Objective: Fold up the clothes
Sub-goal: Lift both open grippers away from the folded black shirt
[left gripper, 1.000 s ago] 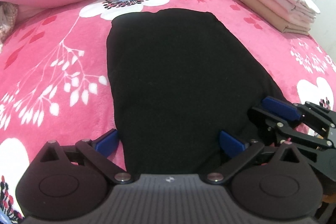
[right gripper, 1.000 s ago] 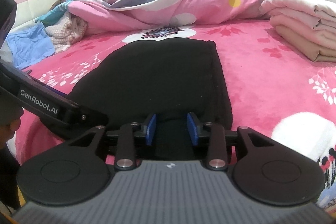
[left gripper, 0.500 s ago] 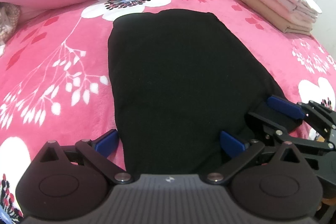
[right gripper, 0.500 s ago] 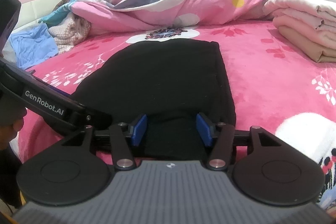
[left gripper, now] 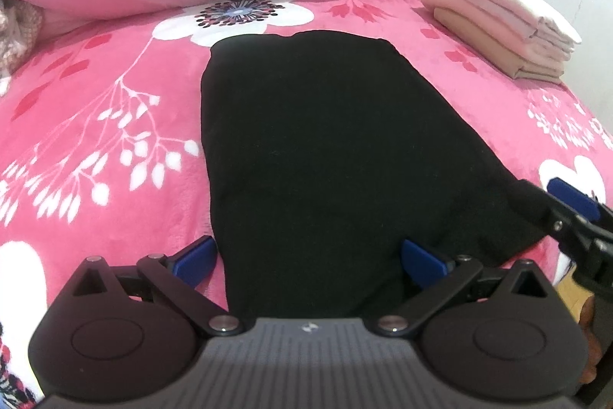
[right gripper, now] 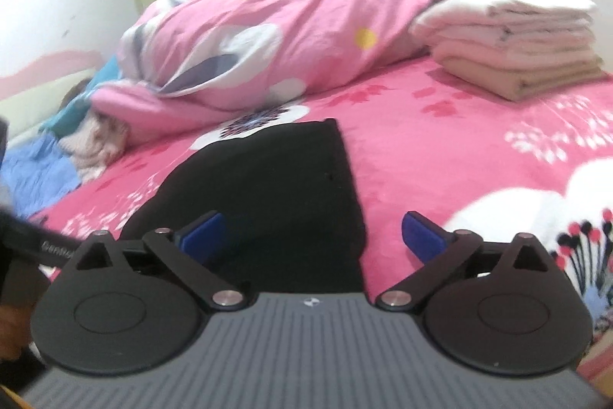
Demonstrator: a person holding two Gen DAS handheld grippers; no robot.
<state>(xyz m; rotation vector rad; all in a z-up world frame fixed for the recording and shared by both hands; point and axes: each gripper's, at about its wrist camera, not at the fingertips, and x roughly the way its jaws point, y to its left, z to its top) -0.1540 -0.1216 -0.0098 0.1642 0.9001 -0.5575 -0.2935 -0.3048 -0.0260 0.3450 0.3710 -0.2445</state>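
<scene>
Black garment [left gripper: 329, 156]: lies flat on the bed [left gripper: 95, 110], folded to a long panel, near edge toward the person so both tools can reach it.
Left hand-held gripper [left gripper: 308, 257]: jaws apart, straddling the near hem, nothing pinched.
Right hand-held gripper [right gripper: 312, 236]: jaws have just been opening, now wide; the garment's corner lies between them unpressed, apparently released.
Folded stack [left gripper: 502, 25]: far right, well apart, likely finished items.

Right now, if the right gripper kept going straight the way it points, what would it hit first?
Most likely the flat black folded garment directly ahead between the open fingers of the right gripper, which have just been opening. Depth is hard to judge; beyond lies the pink floral bedspread.
</scene>
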